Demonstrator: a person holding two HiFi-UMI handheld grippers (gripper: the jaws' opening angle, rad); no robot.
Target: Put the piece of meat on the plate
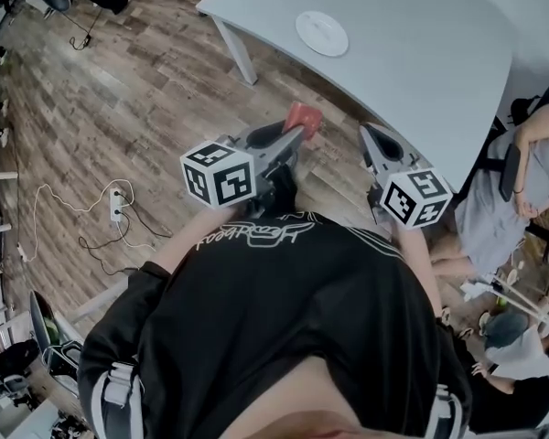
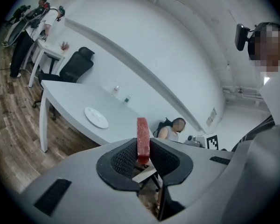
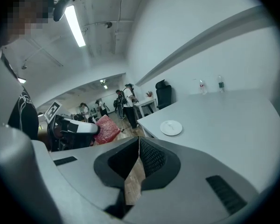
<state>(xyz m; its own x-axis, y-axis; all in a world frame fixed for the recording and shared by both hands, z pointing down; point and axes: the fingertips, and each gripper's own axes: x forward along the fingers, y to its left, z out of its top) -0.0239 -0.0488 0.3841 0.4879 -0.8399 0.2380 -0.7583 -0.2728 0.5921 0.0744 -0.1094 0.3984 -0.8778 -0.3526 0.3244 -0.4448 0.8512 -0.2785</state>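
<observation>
While the piece of meat point(image 2: 142, 136) stands on edge between the pads of your left claw point(image 2: 142, 154), it hangs in the air over the wooden floor point(image 1: 119, 90), short of the near edge of the desk point(image 1: 421, 53). The plate point(image 1: 321, 33) lies well apart from it, farther in on the desktop. The pads press on the lower end of the slab, so most of it rises clear above them. That grip probably suits laying it flat on the plate once you let go. Your right claw point(image 3: 139, 155) is pressed together with nothing in it and rides just to the right of the left one. It looks to be spare, perhaps kept ready to steady the plate. From the head view you see only a red tip of the meat past the left claw, and both your hands are hidden under the marker cubes and your own chest. The bottom edge of the meat is buried in the pads, so you cannot judge how deep the hold goes. The far right of the desk is cut off. The two small bottles point(image 3: 210, 85) on it are too small to read.
</observation>
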